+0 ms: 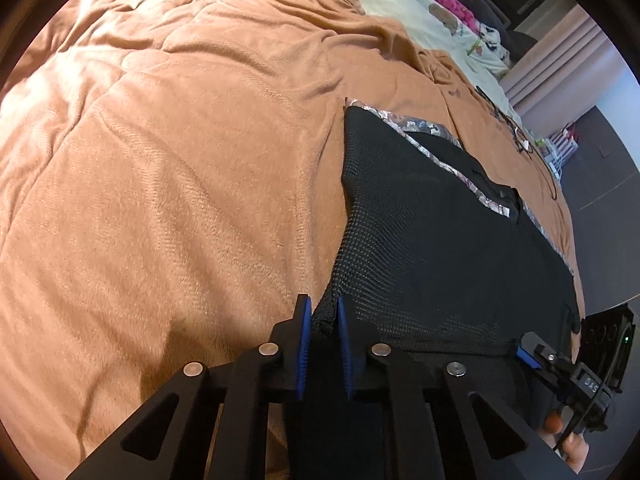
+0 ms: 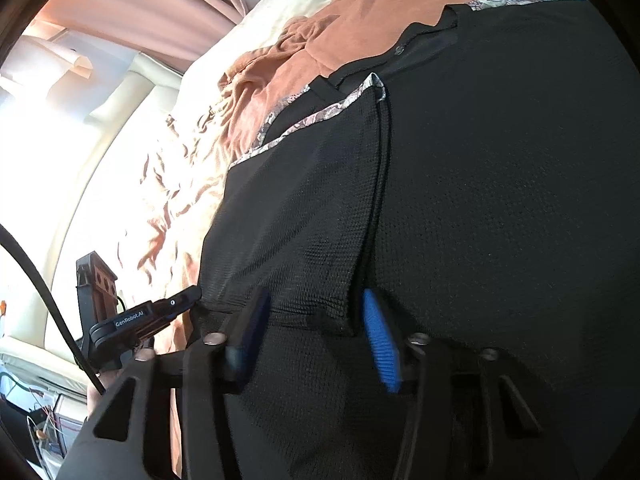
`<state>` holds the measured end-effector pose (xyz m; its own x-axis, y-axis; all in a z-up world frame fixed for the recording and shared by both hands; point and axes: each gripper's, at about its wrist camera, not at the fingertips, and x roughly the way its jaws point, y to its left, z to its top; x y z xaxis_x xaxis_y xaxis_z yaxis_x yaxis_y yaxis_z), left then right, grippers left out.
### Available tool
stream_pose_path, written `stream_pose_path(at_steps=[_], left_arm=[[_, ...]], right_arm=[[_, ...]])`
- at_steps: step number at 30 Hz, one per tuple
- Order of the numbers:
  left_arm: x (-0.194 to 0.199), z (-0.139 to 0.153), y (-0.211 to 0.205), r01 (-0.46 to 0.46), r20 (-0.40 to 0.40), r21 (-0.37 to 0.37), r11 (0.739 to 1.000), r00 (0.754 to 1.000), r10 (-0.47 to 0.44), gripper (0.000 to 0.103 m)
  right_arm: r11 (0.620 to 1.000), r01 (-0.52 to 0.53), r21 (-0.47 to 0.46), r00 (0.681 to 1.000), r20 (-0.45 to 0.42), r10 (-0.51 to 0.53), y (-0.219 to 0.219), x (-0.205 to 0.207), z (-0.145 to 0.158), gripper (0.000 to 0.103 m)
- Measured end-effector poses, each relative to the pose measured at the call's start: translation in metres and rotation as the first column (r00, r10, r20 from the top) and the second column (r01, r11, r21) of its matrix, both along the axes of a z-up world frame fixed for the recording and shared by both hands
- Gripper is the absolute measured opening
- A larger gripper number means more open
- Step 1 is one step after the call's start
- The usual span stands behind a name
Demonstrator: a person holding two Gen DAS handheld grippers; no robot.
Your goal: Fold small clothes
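Note:
A black mesh garment (image 1: pixel 440 240) with a patterned floral trim (image 1: pixel 420 128) lies spread on the bed. In the left wrist view my left gripper (image 1: pixel 323 308) is shut on a bunched edge of the garment at its near left corner, cloth pinched between the blue pads (image 1: pixel 304 344). In the right wrist view the garment (image 2: pixel 500 200) fills most of the frame. My right gripper (image 2: pixel 314 300) stands open, its fingers wide apart on either side of a folded-over flap with trim (image 2: pixel 316 114). The right gripper also shows in the left wrist view (image 1: pixel 536 354), and the left gripper in the right wrist view (image 2: pixel 160 314).
An orange fleece blanket (image 1: pixel 180 160) covers the bed to the left of the garment. Cream bedding (image 1: pixel 420 12) and pink items (image 1: pixel 452 4) lie at the far end. Dark cables (image 1: pixel 516 132) rest near the bed's right edge, with pink curtains (image 1: pixel 560 60) beyond. A hand (image 1: pixel 572 448) holds the right gripper.

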<state>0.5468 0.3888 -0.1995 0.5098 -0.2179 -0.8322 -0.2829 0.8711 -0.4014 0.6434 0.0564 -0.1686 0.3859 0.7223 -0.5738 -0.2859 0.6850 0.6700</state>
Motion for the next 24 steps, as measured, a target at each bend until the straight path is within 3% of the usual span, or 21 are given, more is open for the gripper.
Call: stream_pose_path(at_steps=[2,7,14,24], left_arm=[[-0.001,0.002,-0.003,-0.008,-0.004,0.019,1.000,1.000,0.008,0.014],[-0.001,0.000,-0.009,-0.101,-0.015,0.038,0.994,0.995,0.102,0.014],[-0.006,0.002,-0.014,-0.185,-0.011,0.059,0.981,0.982,0.186,0.014],[-0.008,0.005,-0.017,-0.183,-0.011,0.069,0.981,0.983,0.184,0.012]], right_arm=[[1.000,-0.002,-0.003,1.000,-0.013,0.002,0.000,0.002,-0.003,0.018],[1.000,-0.008,0.004,1.000,-0.016,0.008,0.000,0.002,0.000,0.005],[1.000,-0.018,0.015,1.000,-0.022,0.018,-0.003,-0.012,0.005,0.004],[0.999,-0.004,-0.052,0.998,-0.069,0.000,-0.002,-0.022,0.007,0.003]])
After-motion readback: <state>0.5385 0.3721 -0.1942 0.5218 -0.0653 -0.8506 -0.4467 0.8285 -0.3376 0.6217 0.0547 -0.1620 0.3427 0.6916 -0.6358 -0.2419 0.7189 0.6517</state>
